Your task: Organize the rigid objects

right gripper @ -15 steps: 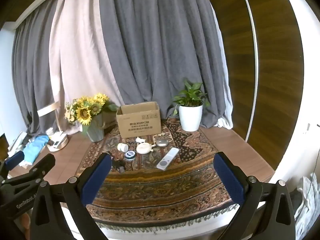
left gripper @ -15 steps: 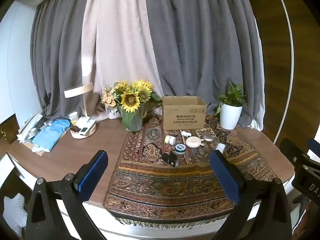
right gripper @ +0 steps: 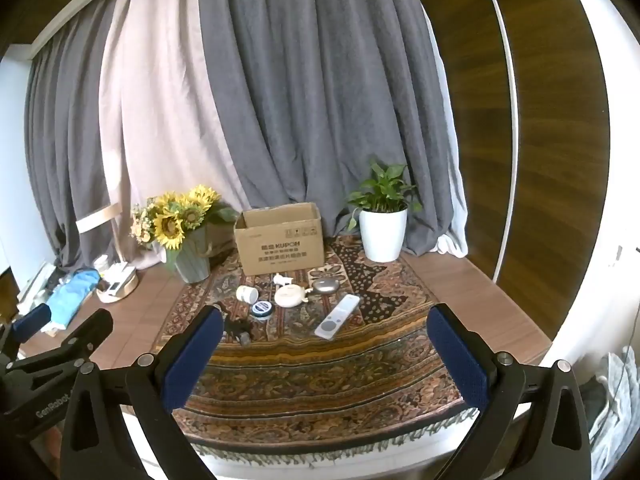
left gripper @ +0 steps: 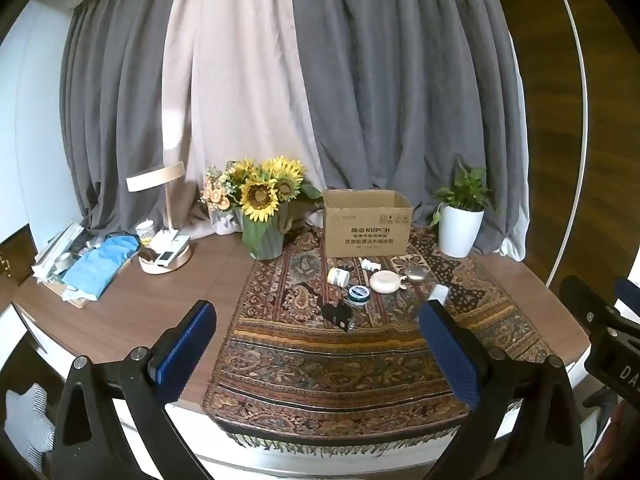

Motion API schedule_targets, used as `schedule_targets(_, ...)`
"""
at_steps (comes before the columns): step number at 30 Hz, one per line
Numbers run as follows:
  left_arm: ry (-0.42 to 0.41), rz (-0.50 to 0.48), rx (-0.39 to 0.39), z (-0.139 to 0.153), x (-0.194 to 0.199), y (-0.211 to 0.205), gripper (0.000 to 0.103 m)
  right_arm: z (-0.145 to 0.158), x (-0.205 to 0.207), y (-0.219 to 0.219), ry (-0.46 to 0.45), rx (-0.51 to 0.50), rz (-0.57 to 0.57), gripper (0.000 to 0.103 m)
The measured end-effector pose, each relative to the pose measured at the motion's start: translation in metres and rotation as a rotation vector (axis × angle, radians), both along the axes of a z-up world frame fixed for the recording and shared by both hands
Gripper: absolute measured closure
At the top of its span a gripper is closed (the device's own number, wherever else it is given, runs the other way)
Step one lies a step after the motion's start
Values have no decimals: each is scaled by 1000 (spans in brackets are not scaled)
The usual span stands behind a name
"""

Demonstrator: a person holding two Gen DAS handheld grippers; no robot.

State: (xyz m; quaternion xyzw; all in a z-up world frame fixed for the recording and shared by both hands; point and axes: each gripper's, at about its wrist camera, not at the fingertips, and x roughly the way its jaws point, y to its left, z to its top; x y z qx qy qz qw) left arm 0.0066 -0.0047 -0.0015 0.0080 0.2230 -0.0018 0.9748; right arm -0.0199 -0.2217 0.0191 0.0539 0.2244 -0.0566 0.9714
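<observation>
An open cardboard box [left gripper: 367,222] [right gripper: 280,238] stands at the back of a patterned rug [left gripper: 340,352] [right gripper: 320,364]. In front of it lie small items: a white jar [left gripper: 338,277] [right gripper: 247,293], a blue-lidded tin [left gripper: 359,293] [right gripper: 262,308], a round cream case [left gripper: 384,281] [right gripper: 290,295], a grey oval case [left gripper: 416,273] [right gripper: 326,285], a white remote [right gripper: 337,316] [left gripper: 438,292], a small white figure [left gripper: 370,265] [right gripper: 281,279] and a black object [left gripper: 337,314] [right gripper: 237,327]. My left gripper [left gripper: 318,354] and right gripper [right gripper: 326,360] are open and empty, held back from the table's front edge.
A sunflower vase [left gripper: 264,216] [right gripper: 188,248] stands left of the box, a white potted plant [left gripper: 460,224] [right gripper: 382,232] to its right. A desk lamp with a tray [left gripper: 164,236] and a blue cloth pile [left gripper: 100,260] sit on the table's left. Curtains hang behind.
</observation>
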Motion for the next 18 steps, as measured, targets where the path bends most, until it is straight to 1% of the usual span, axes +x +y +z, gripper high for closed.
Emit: schedule_targets(18,2,-19,-15,-1,0,-1,0,-2,5,-2,5,8,2,0)
